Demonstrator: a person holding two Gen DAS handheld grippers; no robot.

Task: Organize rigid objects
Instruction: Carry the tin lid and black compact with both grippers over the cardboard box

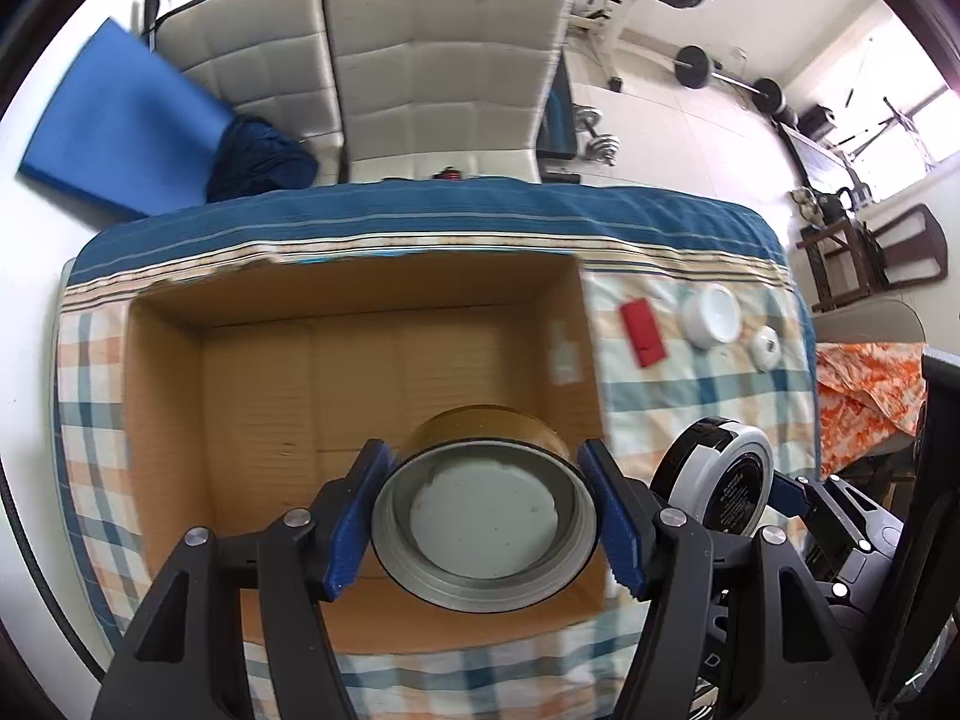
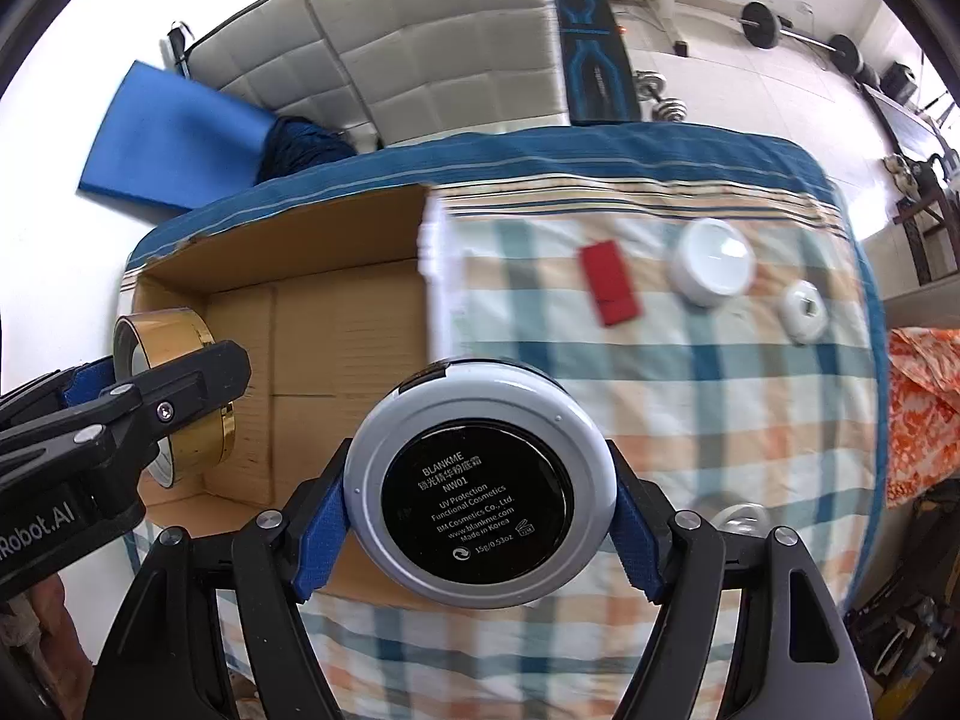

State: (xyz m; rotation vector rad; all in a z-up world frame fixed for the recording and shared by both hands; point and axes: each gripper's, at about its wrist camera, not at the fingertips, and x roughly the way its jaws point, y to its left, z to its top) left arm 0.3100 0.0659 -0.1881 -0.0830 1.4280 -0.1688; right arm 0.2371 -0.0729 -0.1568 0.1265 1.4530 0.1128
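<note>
Your left gripper has matt black plastic arms with ribbed blue pads and bright metal pins; it clamps a gold lid — shiny, mirror-like metal on the wall, dull grey inside. Your right gripper squeezes a round compact of smooth, pale plastic with a glossy black printed base. You see the box is matt brown corrugated cardboard, ragged along its far edge. The checked tablecloth is soft woven cloth — the white jar on it looks glossy and smooth, the red card flat and matt.
</note>
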